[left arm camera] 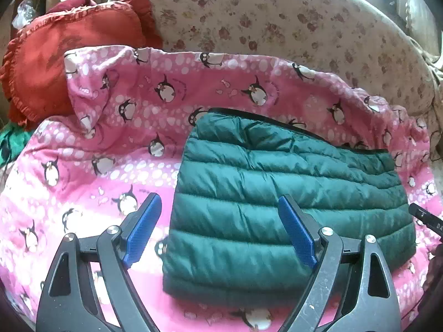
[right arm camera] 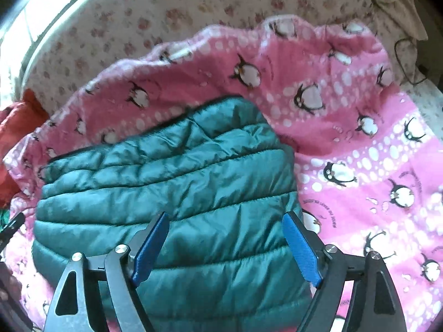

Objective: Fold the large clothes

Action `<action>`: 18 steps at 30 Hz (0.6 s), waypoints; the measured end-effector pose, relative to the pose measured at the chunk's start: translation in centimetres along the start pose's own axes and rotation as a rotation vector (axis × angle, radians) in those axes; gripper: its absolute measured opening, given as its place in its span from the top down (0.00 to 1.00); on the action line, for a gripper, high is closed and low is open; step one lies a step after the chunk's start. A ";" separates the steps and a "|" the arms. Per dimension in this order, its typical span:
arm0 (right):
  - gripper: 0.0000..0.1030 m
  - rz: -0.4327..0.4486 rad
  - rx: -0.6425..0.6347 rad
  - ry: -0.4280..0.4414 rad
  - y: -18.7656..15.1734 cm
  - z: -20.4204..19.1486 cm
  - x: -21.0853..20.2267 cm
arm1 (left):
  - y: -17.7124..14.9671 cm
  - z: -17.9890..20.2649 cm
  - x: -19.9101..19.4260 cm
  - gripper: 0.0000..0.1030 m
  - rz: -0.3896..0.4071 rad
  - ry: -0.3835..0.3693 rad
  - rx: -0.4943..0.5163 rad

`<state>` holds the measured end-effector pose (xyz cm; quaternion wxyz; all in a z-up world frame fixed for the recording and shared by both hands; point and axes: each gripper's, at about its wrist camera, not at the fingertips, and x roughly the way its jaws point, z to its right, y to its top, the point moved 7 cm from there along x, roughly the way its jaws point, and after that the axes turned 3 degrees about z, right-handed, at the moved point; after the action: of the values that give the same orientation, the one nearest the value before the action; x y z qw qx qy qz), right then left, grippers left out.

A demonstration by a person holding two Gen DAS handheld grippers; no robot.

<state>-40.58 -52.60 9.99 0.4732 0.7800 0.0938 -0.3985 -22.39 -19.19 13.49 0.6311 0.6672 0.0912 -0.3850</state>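
Note:
A dark green quilted puffer jacket [left arm camera: 290, 193] lies folded into a compact rectangle on a pink penguin-print blanket [left arm camera: 97, 144]. My left gripper [left arm camera: 220, 207] hovers open over the jacket's left edge, its blue pads wide apart with nothing pinched between them. In the right wrist view the same jacket [right arm camera: 171, 182] fills the lower left, on the blanket [right arm camera: 360, 152]. My right gripper [right arm camera: 225, 227] stands open above the jacket's right part, and the pads do not press on the fabric. A tip of the right gripper shows at the far right edge of the left wrist view.
A red ruffled cushion [left arm camera: 55, 63] leans at the back left, beside a cream floral sofa back [left arm camera: 277, 19]. Some green cloth [left arm camera: 11, 144] peeks out at the left edge. Bright window light falls from the upper corners. A dark cable [right arm camera: 407, 61] lies at the back right.

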 end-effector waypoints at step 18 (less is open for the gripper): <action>0.14 -0.001 -0.106 0.104 -3.2 -5.3 -4.0 | -2.6 0.0 -3.3 0.16 -0.010 -0.035 -0.033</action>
<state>-42.07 -45.68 11.94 0.5080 0.7735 0.1396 -0.3524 -26.21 -17.56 13.58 0.6414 0.6495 0.0899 -0.3984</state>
